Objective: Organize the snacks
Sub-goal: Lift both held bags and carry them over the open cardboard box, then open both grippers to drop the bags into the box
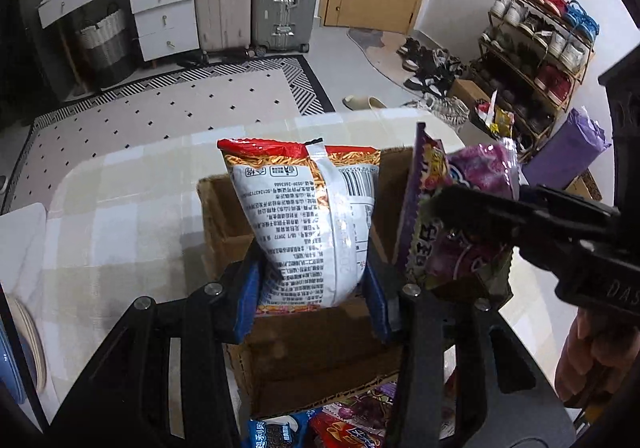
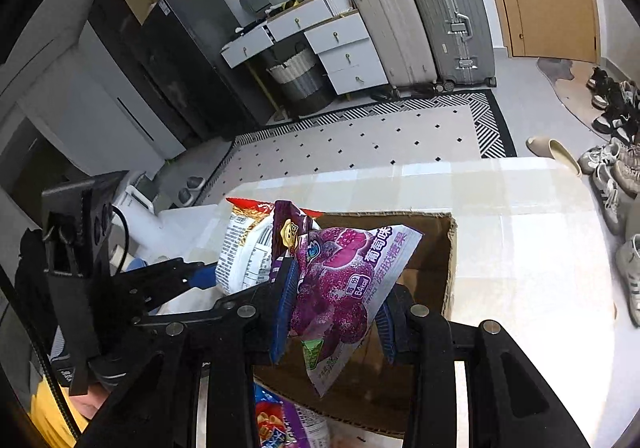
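Over an open cardboard box (image 1: 304, 352) on a pale checked tablecloth (image 1: 120, 215), the left gripper (image 1: 312, 288) clamps its blue pads on the lower end of a white-and-red snack bag (image 1: 316, 215), held upright above the box mouth. Beside it the right gripper (image 2: 336, 312) is closed on a purple grape gummy pouch (image 2: 340, 280), with a second purple packet (image 2: 286, 236) pressed against the pouch's left side; whether that packet is also gripped cannot be told. More loose snack packets (image 1: 340, 424) lie on the table just in front of the box. The step in hand appears to be loading snacks into the box. The next move likely calls for lowering both bags inside the walls, then releasing without snagging a flap.
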